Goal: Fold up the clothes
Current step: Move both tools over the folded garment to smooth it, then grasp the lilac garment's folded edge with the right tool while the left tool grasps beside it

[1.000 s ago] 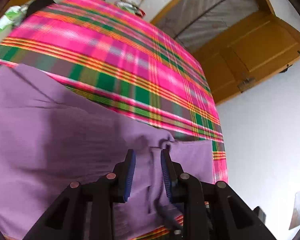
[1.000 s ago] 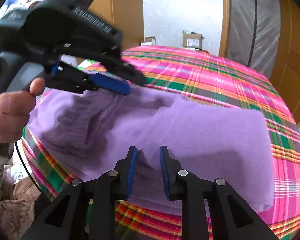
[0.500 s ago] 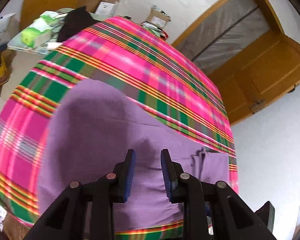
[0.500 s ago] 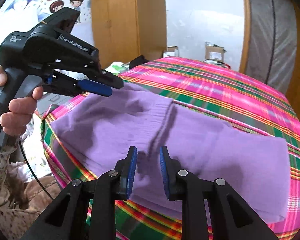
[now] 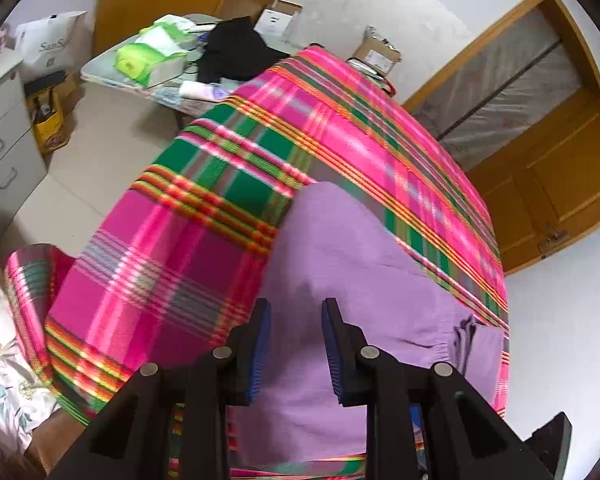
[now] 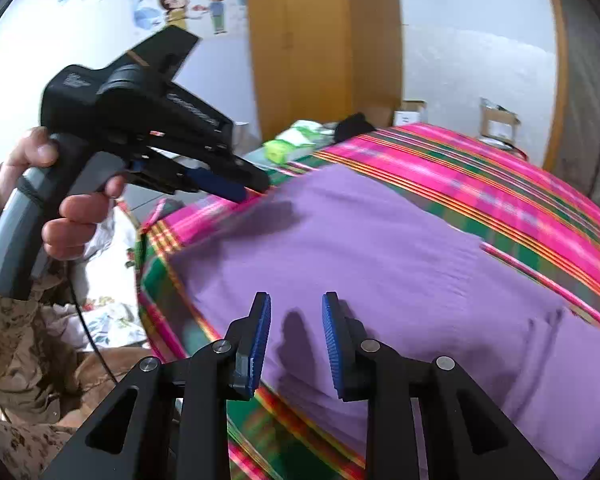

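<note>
A purple garment (image 6: 380, 264) lies spread flat on a surface covered by a pink, green and orange plaid cloth (image 5: 340, 136); what lies under the cloth cannot be made out. In the left wrist view the garment fills the 5 o'clock part of the cloth, with a small folded seam (image 5: 464, 332) near 4 o'clock.

The left gripper (image 5: 294, 344) hovers over the garment's near edge, its blue-padded fingers (image 5: 260, 344) parted with nothing between them. In the right wrist view it appears at 10 o'clock (image 6: 236, 190), held by a hand (image 6: 72, 216) in a patterned sleeve (image 6: 16, 340).

The right gripper (image 6: 296, 340) hangs above the garment's near corner; its fingers (image 6: 260, 336) are opening and hold nothing, a shadow falling on the fabric between them.

Beyond the cloth at 11 o'clock stands a cluttered desk (image 5: 100, 72) with green packets (image 5: 140, 60) and dark clothing (image 5: 236, 56).
</note>
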A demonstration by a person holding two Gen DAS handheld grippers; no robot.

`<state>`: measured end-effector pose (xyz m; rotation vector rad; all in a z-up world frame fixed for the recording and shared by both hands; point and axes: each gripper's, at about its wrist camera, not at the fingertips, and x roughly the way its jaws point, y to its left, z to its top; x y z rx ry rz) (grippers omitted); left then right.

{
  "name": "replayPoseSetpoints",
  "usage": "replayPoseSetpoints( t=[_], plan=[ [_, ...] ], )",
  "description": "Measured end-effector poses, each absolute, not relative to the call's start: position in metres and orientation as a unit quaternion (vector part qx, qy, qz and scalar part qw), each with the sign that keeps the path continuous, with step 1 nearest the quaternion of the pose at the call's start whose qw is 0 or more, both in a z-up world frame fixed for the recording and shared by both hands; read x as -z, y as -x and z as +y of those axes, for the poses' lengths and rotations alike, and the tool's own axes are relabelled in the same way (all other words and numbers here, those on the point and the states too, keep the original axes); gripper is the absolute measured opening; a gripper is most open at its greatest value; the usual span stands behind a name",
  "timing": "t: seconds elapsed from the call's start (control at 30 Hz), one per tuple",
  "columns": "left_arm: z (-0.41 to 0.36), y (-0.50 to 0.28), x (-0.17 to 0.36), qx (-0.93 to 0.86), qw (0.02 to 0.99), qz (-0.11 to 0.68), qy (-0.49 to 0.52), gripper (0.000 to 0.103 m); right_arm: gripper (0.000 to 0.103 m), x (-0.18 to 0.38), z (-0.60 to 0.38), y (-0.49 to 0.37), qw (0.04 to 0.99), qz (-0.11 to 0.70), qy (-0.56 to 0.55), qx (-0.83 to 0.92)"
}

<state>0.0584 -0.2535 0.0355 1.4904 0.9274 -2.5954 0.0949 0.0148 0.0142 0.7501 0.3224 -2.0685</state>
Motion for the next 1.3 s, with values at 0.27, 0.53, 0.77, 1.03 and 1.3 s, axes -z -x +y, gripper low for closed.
replayPoseSetpoints(
  t=[0.27,0.53,0.77,1.03,1.3],
  plan=[
    [-0.265,-0.068,-0.017,0.812,-0.001,0.299,-0.501,0.026,0.043,-0.010,-0.029,-0.106,0.489,0.150,-0.294,0.808],
    [-0.272,-0.074,-0.008,0.806,-0.003,0.304,-0.508,0.026,0.052,0.003,-0.067,-0.119,0.513,0.172,-0.296,0.787],
    [-0.276,-0.065,-0.005,0.804,-0.013,0.310,-0.507,0.026,0.057,0.017,-0.094,-0.123,0.482,0.197,-0.294,0.802],
    [-0.282,-0.041,0.002,0.789,-0.074,0.342,-0.505,0.027,0.055,0.022,-0.103,-0.120,0.442,0.188,-0.293,0.827],
    [-0.280,-0.011,0.009,0.770,-0.107,0.360,-0.515,0.030,0.026,0.022,-0.104,-0.114,0.412,0.187,-0.298,0.840]
  ],
)
